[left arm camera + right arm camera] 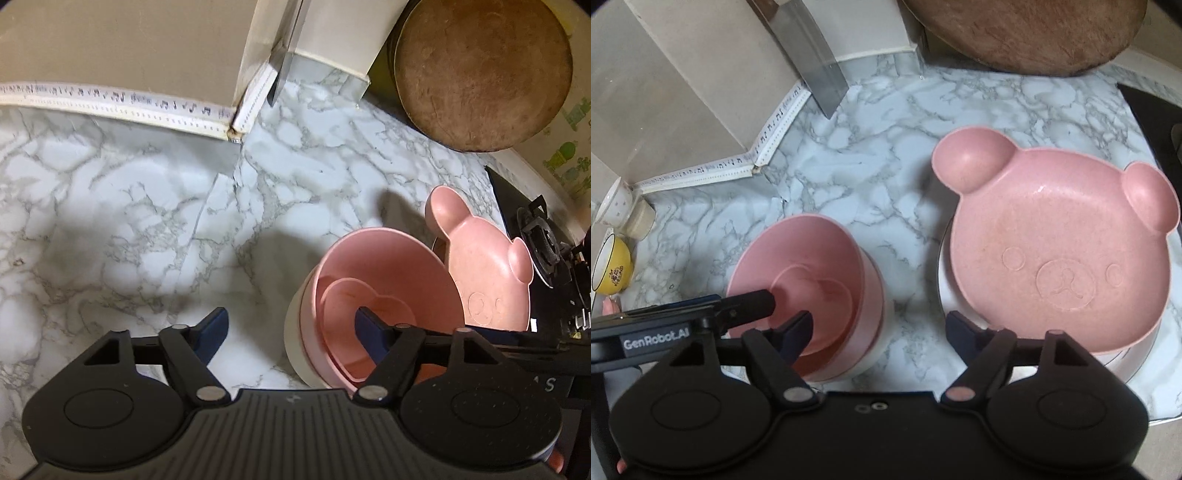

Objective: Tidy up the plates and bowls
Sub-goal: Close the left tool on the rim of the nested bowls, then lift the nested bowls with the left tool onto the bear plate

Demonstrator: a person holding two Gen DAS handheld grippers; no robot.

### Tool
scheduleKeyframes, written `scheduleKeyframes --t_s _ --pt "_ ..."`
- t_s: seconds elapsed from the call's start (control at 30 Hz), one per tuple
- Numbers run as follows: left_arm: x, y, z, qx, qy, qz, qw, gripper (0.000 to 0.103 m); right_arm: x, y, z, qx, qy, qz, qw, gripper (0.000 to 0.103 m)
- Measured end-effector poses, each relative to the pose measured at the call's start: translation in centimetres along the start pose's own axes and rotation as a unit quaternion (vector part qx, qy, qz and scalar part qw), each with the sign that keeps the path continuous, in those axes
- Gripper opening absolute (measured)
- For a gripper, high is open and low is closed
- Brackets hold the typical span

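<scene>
You are working on a white marble-look counter (886, 122); it is the biggest thing here, and it gives you room to sort the dishes; a big round brown wooden board (484, 70) leans at the back by the wall, out of your way; a pink bear-face plate (1060, 247) sits on top of a white plate (951, 299), likely so flat dishes go in one pile; just beside it stands a stack of bowls, a round pink bowl (812, 240) inside a cream one (295, 339), with a small pink heart-shaped dish (820, 291) lying in the pink bowl; that keeps the bowls together; a small yellow cup (613, 269) sits far off at the left edge; your left gripper (291, 332) is open, with one finger over the inside of the pink bowl and one outside, so I think you mean to pinch its rim; your right gripper (882, 328) is open too, holding nothing, with its jaws on either side of the gap between the bowl stack and the plates.
</scene>
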State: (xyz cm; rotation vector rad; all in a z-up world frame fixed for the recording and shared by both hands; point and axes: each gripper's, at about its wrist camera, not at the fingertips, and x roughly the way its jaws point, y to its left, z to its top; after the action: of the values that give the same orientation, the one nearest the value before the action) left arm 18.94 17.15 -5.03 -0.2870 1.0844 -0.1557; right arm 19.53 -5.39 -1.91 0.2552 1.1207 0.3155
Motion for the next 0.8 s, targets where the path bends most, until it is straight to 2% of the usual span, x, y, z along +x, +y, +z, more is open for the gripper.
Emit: scheduleKeyframes --t_s 0.3,0.47,0.57,0.8 --pt "1.6 -0.1 0.0 -0.015 0.028 -0.016 0.9994 0.043 1.7 0.1 -0.2 0.016 0.027 0.013 0.999 0.055" --pt "2.1 -0.2 0.0 -0.029 0.039 -0.025 0.9985 0.035 2.1 0.4 -0.3 0.019 0.037 0.018 0.999 0.046" --pt "2.1 -0.4 0.0 -0.028 0.039 -0.021 0.9986 0.034 2.2 0.6 -0.2 0.017 0.038 0.025 0.999 0.039" --pt "2.1 -0.9 0.0 -0.037 0.045 -0.005 0.9983 0.033 2.2 0.8 -0.2 0.01 0.033 0.01 0.999 0.033"
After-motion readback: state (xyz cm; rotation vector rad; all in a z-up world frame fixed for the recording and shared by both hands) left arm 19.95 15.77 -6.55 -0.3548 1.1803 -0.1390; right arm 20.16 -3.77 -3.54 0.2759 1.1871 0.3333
